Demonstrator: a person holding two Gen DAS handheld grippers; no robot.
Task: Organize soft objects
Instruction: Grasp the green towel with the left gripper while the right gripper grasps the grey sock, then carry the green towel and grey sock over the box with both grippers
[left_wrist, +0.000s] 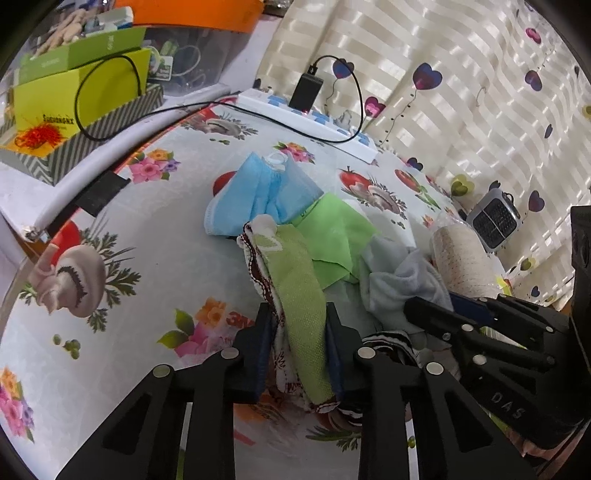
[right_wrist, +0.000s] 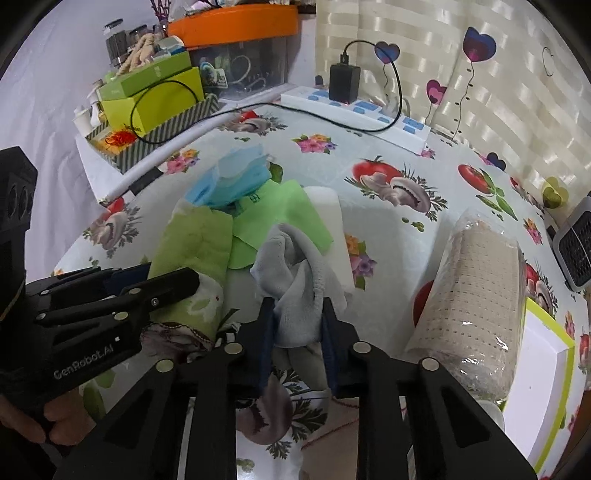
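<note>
We have 2 grips on the heap of soft things beside the blue cloth (left_wrist: 258, 195). To its lower left, our left tool (left_wrist: 299, 354) pinches the green towel (left_wrist: 303, 302); rightward, our right tool (right_wrist: 297, 332) clamps the grey cloth (right_wrist: 291, 280). We judge slow, separate lifts best, so neighbours stay put. The surface (left_wrist: 166, 258) wears a vegetable print; a striped curtain (left_wrist: 461, 74) hangs behind the blue cloth.

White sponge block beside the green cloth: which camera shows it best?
The right wrist view: the white sponge block shows its top and long side, with only the grey cloth covering its near end. In the left wrist view, only a white sliver peeks out behind the green cloth.
</note>
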